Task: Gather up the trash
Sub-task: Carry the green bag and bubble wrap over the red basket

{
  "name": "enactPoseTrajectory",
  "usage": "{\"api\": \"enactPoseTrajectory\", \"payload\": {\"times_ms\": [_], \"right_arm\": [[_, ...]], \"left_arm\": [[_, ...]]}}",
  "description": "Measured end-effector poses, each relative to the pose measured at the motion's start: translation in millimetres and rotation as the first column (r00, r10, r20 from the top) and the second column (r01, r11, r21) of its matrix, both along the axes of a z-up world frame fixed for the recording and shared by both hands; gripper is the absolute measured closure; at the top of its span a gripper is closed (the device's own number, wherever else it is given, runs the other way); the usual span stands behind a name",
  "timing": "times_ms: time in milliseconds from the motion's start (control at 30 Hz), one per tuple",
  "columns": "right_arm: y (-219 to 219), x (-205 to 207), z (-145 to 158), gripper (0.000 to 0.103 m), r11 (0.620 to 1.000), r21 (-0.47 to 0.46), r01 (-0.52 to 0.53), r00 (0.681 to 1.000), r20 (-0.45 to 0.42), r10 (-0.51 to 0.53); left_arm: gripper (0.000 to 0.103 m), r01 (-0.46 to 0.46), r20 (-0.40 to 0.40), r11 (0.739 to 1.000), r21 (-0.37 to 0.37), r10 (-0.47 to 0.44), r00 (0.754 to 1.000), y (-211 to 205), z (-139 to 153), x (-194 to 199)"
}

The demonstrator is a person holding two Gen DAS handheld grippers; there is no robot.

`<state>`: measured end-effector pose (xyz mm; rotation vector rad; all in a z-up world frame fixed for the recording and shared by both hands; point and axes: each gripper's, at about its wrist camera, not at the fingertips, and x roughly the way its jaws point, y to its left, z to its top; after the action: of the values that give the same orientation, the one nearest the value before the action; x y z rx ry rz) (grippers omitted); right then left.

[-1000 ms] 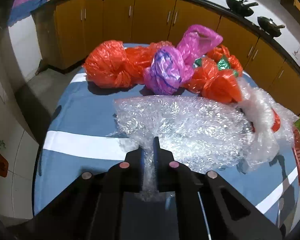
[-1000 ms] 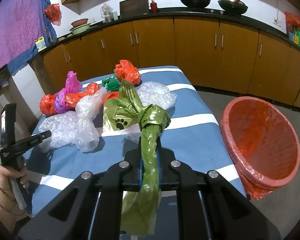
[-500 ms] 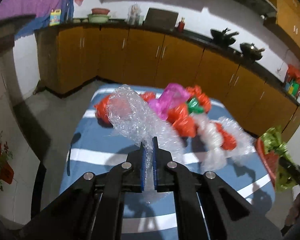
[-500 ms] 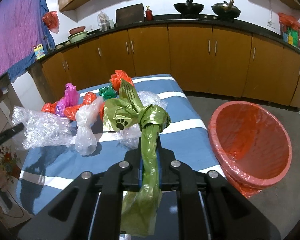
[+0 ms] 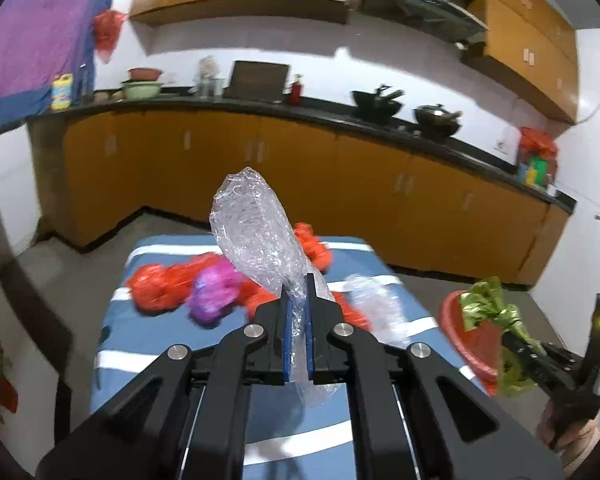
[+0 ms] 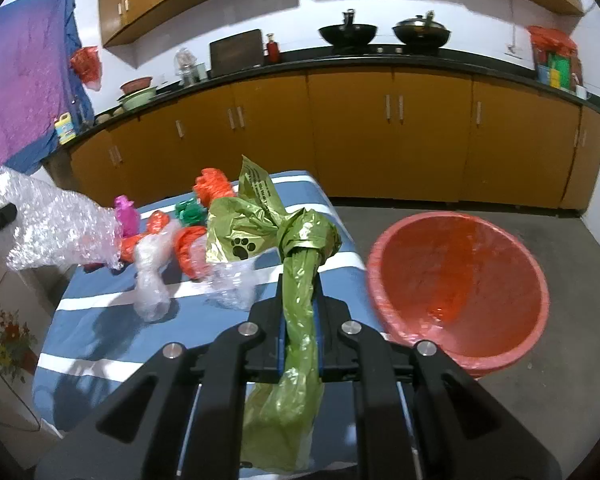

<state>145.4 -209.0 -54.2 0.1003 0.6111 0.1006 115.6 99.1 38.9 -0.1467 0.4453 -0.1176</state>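
My left gripper (image 5: 297,284) is shut on a clear bubble wrap sheet (image 5: 256,232), held up in the air above the blue striped table (image 5: 148,344). In the right wrist view that same bubble wrap (image 6: 56,228) hangs at the far left. My right gripper (image 6: 299,284) is shut on a knotted green bag with a paw print (image 6: 260,224), lifted over the table's right edge. From the left wrist view the green bag (image 5: 486,304) shows at the right, over the red bin (image 5: 470,336). Red, pink and clear bags (image 5: 188,288) lie on the table.
A red-lined round bin (image 6: 460,284) stands on the floor right of the table. Orange kitchen cabinets (image 6: 380,140) with a dark counter and two woks run along the back wall. A person's hand (image 5: 568,428) holds the right gripper's handle.
My left gripper has lifted the bubble wrap off the table and raised it high. The right gripper with the green bag has shifted right, toward the red bin.
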Motion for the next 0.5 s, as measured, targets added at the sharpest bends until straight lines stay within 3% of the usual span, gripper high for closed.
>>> {"api": "enactPoseTrajectory", "payload": {"times_ms": [200,500], "right_arm": [[-34,-5,0,0.091,0.997,-0.004,0.072,0.997,0.002,-0.072],[-87,-9,1,0.091,0.981,-0.019,0.192,0.981,0.011,-0.192]], "left_arm": [[0.098,0.098,0.026,0.995,-0.004,-0.098,0.995,-47,3,9],[0.098,0.262,0.032,0.965,-0.026,-0.261,0.965,-126,-10,28]]}}
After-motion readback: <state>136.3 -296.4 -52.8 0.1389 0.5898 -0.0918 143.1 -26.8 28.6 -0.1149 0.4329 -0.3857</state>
